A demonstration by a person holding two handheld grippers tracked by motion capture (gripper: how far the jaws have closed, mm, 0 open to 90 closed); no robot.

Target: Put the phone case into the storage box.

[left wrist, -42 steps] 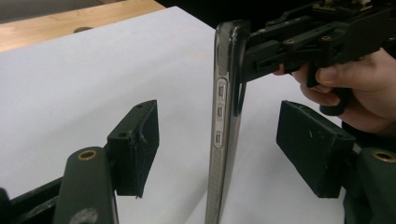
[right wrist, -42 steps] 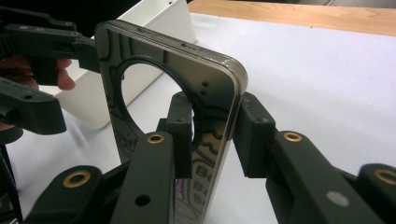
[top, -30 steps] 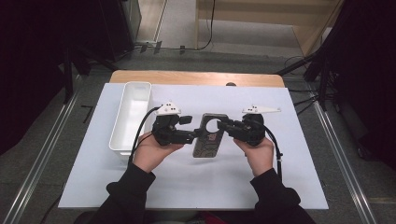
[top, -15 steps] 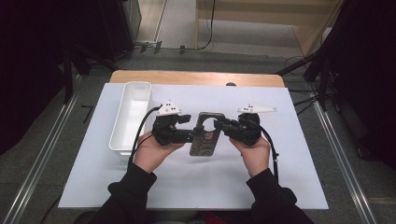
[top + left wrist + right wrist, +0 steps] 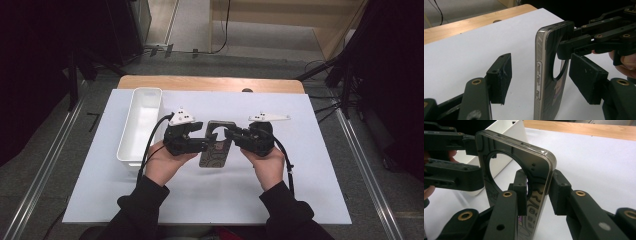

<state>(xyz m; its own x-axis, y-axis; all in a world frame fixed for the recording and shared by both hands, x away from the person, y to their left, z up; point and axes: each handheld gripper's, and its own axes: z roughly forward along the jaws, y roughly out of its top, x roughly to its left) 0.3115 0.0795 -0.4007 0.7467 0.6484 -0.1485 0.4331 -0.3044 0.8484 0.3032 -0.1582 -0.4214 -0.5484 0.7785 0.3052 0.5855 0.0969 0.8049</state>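
The high view looks forward and down on the whole table (image 5: 310,200) from the near side. Both tool views sit close, facing each other across the same phone case (image 5: 549,75).

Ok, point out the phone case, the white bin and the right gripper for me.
phone case (image 5: 554,82), left gripper view, on its patterned back below the round cutout.
white bin (image 5: 131,150), high view, on its near left rim.
right gripper (image 5: 537,195), right gripper view, midway between its fingertips.

Both forearms reach in side by side, the left gripper (image 5: 207,141) with its jaws apart and just closing a little, the right gripper (image 5: 230,134) facing it with its jaws clamped together.
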